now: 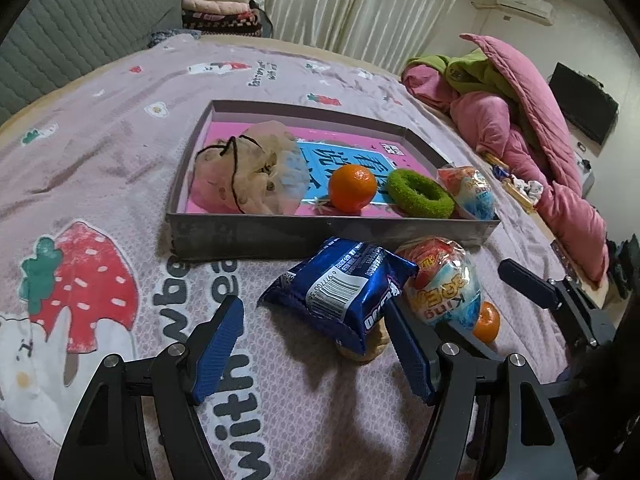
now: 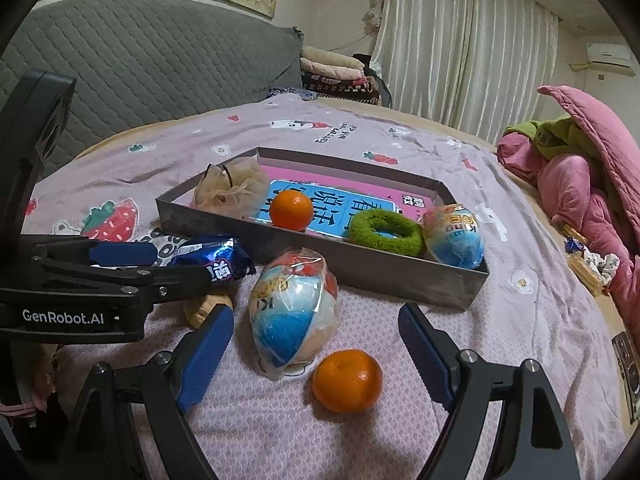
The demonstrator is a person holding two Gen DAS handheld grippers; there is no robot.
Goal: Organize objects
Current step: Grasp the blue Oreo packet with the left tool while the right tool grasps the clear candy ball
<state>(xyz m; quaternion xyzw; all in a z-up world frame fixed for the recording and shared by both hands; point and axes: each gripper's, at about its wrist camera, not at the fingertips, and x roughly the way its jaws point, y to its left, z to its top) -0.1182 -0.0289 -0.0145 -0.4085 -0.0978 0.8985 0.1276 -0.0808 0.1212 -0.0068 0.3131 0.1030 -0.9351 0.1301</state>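
Observation:
A shallow grey box (image 1: pixel 320 236) (image 2: pixel 360 268) on the bed holds a mesh pouch (image 1: pixel 248 168), an orange (image 1: pixel 352 188) (image 2: pixel 291 210), a green ring (image 1: pixel 420 194) (image 2: pixel 386 232) and a wrapped toy egg (image 1: pixel 470 192) (image 2: pixel 454 236). In front of it lie a blue snack pack (image 1: pixel 340 288) (image 2: pixel 212 260), a second toy egg (image 1: pixel 444 284) (image 2: pixel 292 308) and a second orange (image 1: pixel 486 320) (image 2: pixel 347 380). My left gripper (image 1: pixel 316 348) is open around the snack pack, which rests on a tan object (image 1: pixel 362 350). My right gripper (image 2: pixel 316 344) is open around the egg and orange.
The bed has a lilac strawberry-print sheet (image 1: pixel 100 160) (image 2: pixel 520 320). Pink and green bedding (image 1: pixel 520 120) (image 2: pixel 580 168) is piled at the right. A grey quilted headboard (image 2: pixel 140 64) and folded blankets (image 1: pixel 220 12) stand behind. Small items (image 2: pixel 588 264) lie at the bed's right edge.

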